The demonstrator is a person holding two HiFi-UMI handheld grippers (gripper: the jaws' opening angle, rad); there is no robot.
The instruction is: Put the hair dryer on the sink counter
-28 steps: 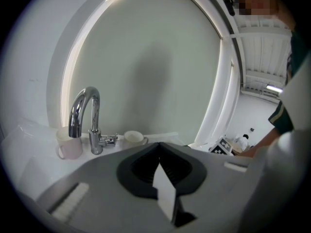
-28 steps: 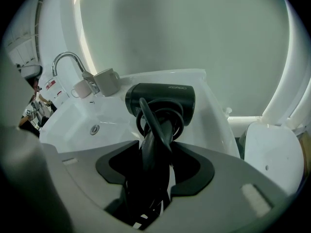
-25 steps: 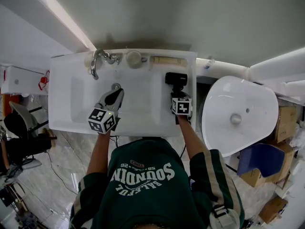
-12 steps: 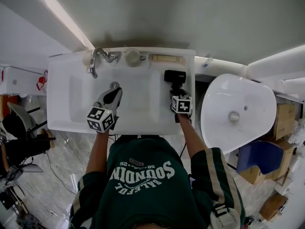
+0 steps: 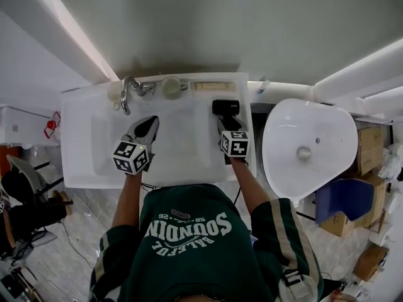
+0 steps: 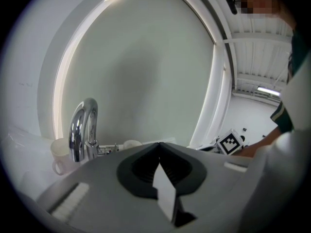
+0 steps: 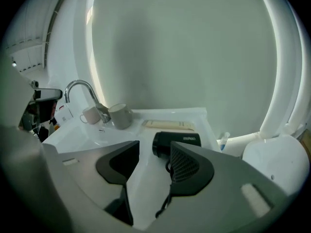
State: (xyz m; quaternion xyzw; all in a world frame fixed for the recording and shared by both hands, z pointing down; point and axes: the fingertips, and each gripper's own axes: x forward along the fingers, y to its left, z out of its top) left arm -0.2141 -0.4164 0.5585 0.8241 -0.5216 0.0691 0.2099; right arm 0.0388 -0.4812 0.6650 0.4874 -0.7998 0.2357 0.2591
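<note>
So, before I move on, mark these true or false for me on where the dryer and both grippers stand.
1. The hair dryer lies on the sink counter. True.
2. The right gripper is shut on the hair dryer. False: its jaws stand apart and the dryer lies beyond them.
3. The left gripper has its jaws together. True.
4. In the head view, the faucet stands right of the hair dryer. False: it stands to the left.

Black hair dryer (image 7: 177, 142) lies on its side on the white sink counter (image 5: 82, 106), R side, nr the back edge. Barrel sits crosswise, and its cord (image 7: 163, 205) trails twd the front.
</note>
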